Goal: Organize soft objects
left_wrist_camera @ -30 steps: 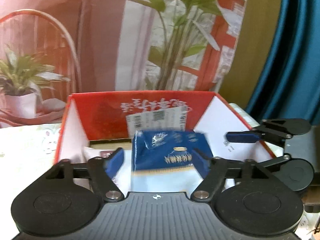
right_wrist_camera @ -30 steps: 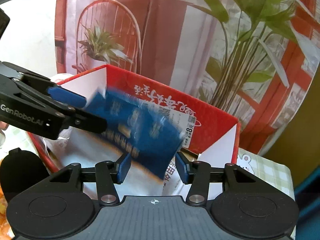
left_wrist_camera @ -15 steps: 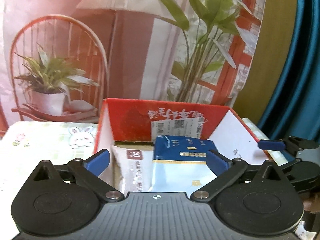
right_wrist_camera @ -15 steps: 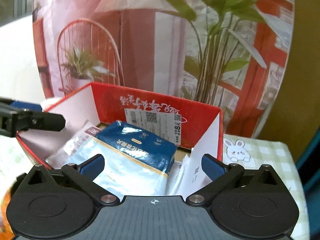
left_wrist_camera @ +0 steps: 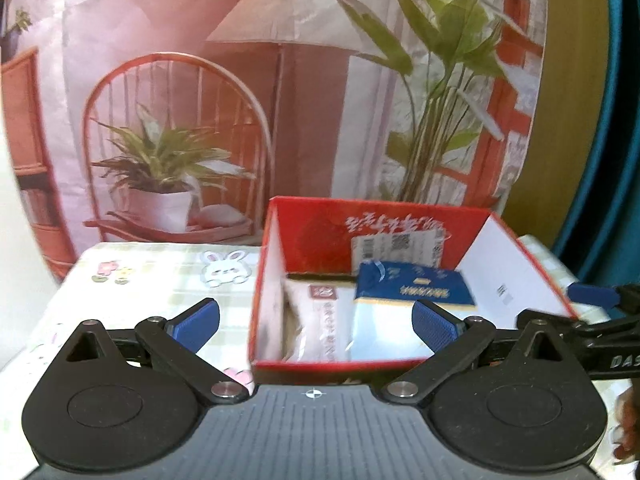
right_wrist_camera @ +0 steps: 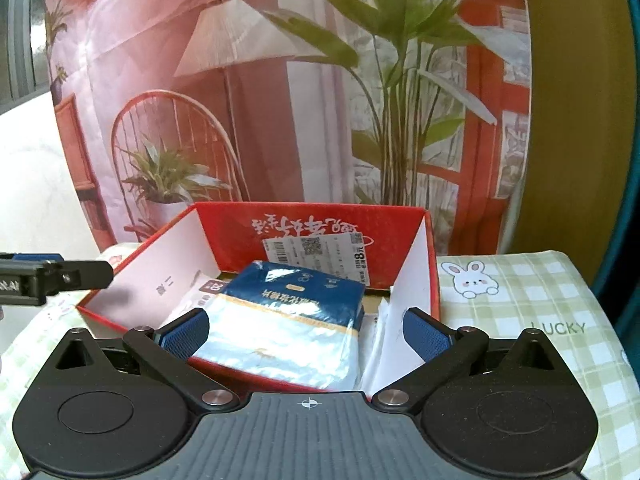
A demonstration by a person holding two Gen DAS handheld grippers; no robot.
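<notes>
A red cardboard box (left_wrist_camera: 344, 364) (right_wrist_camera: 316, 224) with white inner walls stands open on the table. Inside lies a blue-and-white soft pack (left_wrist_camera: 412, 292) (right_wrist_camera: 288, 320), resting partly on a white pack with a red label (left_wrist_camera: 324, 320) (right_wrist_camera: 208, 292). My left gripper (left_wrist_camera: 316, 322) hangs open in front of the box's near wall, nothing between its blue pads. My right gripper (right_wrist_camera: 306, 336) is open too, just short of the box, with the blue pack seen beyond the gap, untouched. Each gripper's tip shows at the edge of the other's view.
A green checked tablecloth (right_wrist_camera: 520, 320) with rabbit prints covers the table on both sides of the box. Behind the box hangs a printed backdrop (left_wrist_camera: 240, 100) of a chair, lamp and plants. A blue curtain (left_wrist_camera: 616, 120) is at far right.
Both grippers opened wide and let go of the blue pack, which dropped flat into the box. Both have pulled back from the box and a little upward.
</notes>
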